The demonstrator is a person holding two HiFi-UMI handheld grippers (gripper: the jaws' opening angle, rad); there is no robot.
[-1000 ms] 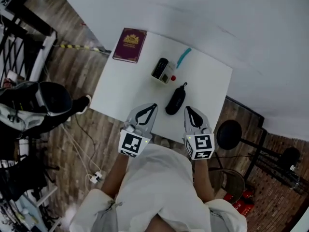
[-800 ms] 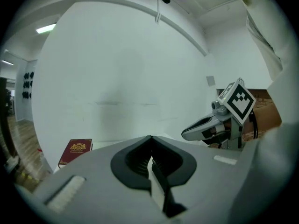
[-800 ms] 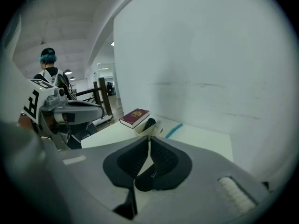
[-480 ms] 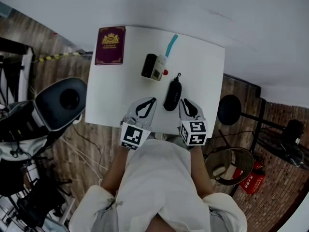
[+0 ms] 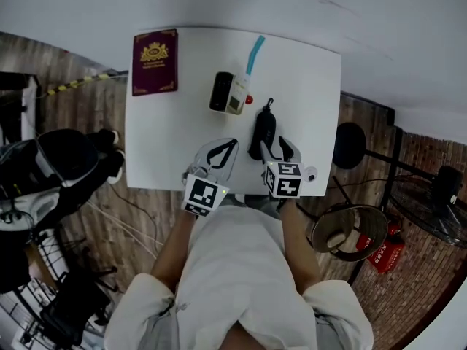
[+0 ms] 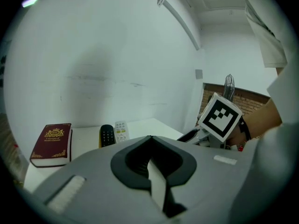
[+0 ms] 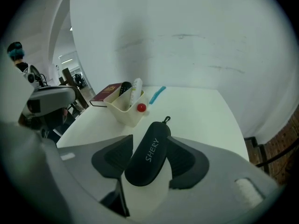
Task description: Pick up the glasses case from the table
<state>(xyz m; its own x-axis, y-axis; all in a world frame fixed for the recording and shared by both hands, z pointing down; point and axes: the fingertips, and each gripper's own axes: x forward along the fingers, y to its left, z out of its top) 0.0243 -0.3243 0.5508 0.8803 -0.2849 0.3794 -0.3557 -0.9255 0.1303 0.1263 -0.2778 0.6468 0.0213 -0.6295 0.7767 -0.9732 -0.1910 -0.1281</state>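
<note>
Right gripper view is showing the right hand-held gripper (image 7: 149, 138) released, its jaws having just been opening, with the glasses case (image 7: 147, 161) lying between them on the surface (image 7: 205, 111), pads (image 7: 111, 160) not yet pressing. A good grasp is probably calling for lowering the jaws around the case's middle and closing evenly across its width, clear of the cream tray (image 7: 125, 108) just beyond. The left hand-held gripper (image 6: 150, 140) is hovering clenched and empty.

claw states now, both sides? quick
Left claw: closed, holding nothing.
Right claw: open, jaws have just been opening; the glasses case lies between them, not gripped.
</note>
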